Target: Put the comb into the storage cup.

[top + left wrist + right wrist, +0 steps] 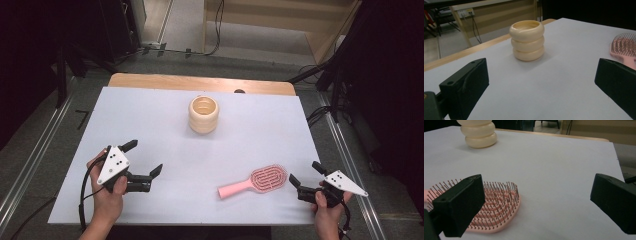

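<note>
Pink brush (255,181) lies flat on the white sheet (150,110), bristles up, near the front-right edge; handle points left toward the table's middle, head toward the right gripper (304,176). That gripper sits just beside the head, to its right, not touching, jaws spread wide w/ nothing between them. In the right gripper view the brush (496,207) head lies low and left, partly behind the left-hand jaw, and the gap between the 2 jaws shows bare sheet.

Left gripper (145,159) is well apart from the brush, at the front-left, jaws also wide apart and empty, aimed toward the middle. In its own view the brush (625,47) head peeks in at the right edge, above the right-hand jaw.

Cream cup (203,114), 3 stacked bulges, stands upright at centre-back, well clear of both grippers; left gripper view has the cup (527,40) straight ahead between the jaws but far off. Each gripper is held by 1 hand at the near edge.
</note>
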`<state>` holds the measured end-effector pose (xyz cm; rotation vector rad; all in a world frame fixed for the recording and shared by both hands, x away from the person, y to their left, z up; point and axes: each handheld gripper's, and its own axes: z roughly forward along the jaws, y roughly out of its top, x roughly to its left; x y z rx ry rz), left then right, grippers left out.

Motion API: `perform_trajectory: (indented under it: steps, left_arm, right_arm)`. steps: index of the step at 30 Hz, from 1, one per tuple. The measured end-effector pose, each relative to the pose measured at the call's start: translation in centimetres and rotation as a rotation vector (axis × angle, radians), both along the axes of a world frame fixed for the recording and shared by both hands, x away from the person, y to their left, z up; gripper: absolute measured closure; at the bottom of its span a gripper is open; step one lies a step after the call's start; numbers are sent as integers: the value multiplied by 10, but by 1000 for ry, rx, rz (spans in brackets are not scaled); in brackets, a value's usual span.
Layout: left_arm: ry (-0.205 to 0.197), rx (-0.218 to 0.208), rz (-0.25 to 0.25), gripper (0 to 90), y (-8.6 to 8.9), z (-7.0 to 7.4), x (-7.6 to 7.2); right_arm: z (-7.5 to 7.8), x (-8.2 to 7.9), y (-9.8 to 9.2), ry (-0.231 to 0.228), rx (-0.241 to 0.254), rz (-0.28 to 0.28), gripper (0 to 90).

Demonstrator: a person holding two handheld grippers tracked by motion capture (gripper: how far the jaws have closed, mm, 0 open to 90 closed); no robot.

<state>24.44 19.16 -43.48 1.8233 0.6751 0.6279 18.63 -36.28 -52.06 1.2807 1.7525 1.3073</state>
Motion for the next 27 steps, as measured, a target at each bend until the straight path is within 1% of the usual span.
perform_trajectory:
  steps: [4,6,7,8,9,12,13,14,15,16,17,18,19,20,23,27]
  left_arm:
    - [6,6,-19,0,-10,0,2]
    - [12,9,-37,0,-18,1,3]
    - [12,9,-37,0,-18,1,3]
    - [14,13,-51,0,-24,1,4]
    - [14,13,-51,0,-24,1,4]
    - [23,16,-68,0,-32,2,6]
    - [27,20,-77,0,-37,2,6]
    - [27,20,-77,0,-37,2,6]
    - [32,23,-91,0,-43,2,7]
    - [32,23,-91,0,-43,2,7]
    - [36,30,-102,0,-48,2,8]
    - [36,30,-102,0,-48,2,8]
    - [40,34,-116,0,-54,1,9]
    - [40,34,-116,0,-54,1,9]
    - [46,42,-136,0,-64,0,10]
    - [53,42,-149,0,-71,-1,11]
  right_arm:
    - [0,0,0,0,0,1,0]
    - [0,0,0,0,1,1,0]
    - [0,0,0,0,2,0,0]
    - [0,0,0,0,2,0,0]
    - [0,0,0,0,2,0,0]
    - [0,0,0,0,2,1,0]
    - [0,0,0,0,2,1,0]
    - [0,0,0,-1,0,2,0]
    - [0,0,0,-1,1,2,0]
    - [0,0,0,-3,-2,3,0]
    - [0,0,0,-3,-2,4,0]
    - [0,0,0,-4,-2,5,0]
    - [0,0,0,-4,-2,6,0]
    - [0,0,1,-1,0,5,0]
    - [0,0,1,-3,-1,5,0]
    - [0,0,1,-2,-2,5,0]
